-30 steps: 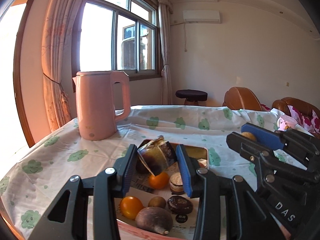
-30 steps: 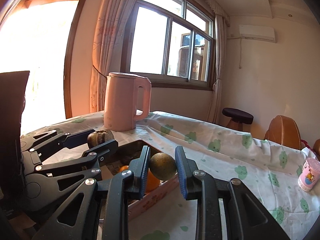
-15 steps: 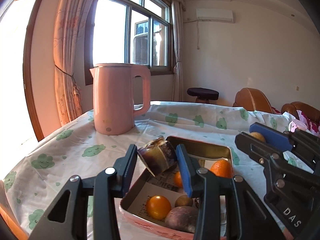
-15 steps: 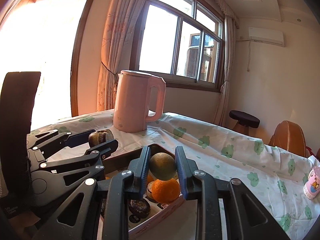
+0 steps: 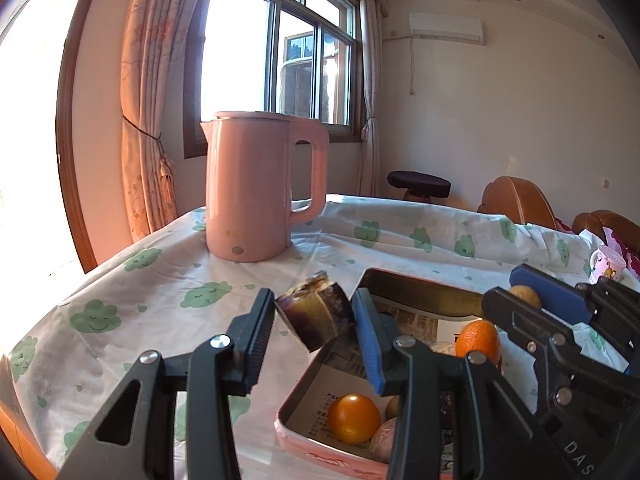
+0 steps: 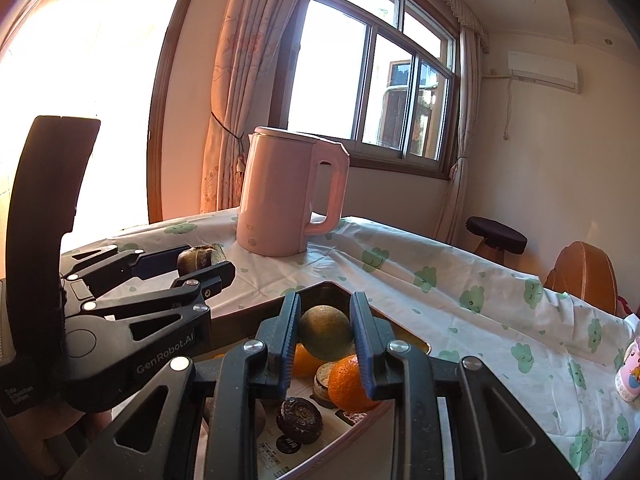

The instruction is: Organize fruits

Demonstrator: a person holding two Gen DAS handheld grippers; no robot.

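My left gripper [image 5: 312, 300] is shut on a dark purple-brown chunk of fruit [image 5: 316, 320], held above the tablecloth just left of the tray's near-left corner. The tray [image 5: 420, 284] is a pink-rimmed tin lined with printed paper, holding oranges [image 5: 354, 418] and several brown and dark round items. My right gripper [image 6: 325, 308] is shut on a round green-brown fruit [image 6: 326, 332] and hangs over the tray [image 6: 256, 320], above an orange [image 6: 348, 384]. In the right wrist view the left gripper [image 6: 204, 260] and its chunk [image 6: 200, 258] show at the left; in the left wrist view the right gripper [image 5: 514, 290] shows at the right.
A tall pink kettle [image 5: 248, 188] stands on the cloud-print tablecloth beyond the tray, also the kettle [image 6: 280, 196] in the right view. A small pink cup [image 5: 608, 266] sits at the table's right side. A dark stool [image 6: 496, 236] and brown chairs stand past the table.
Both grippers have shifted left and toward the kettle, each still gripping its fruit. The left one has left the tray for the cloth; the right one now hangs over the tray's middle.
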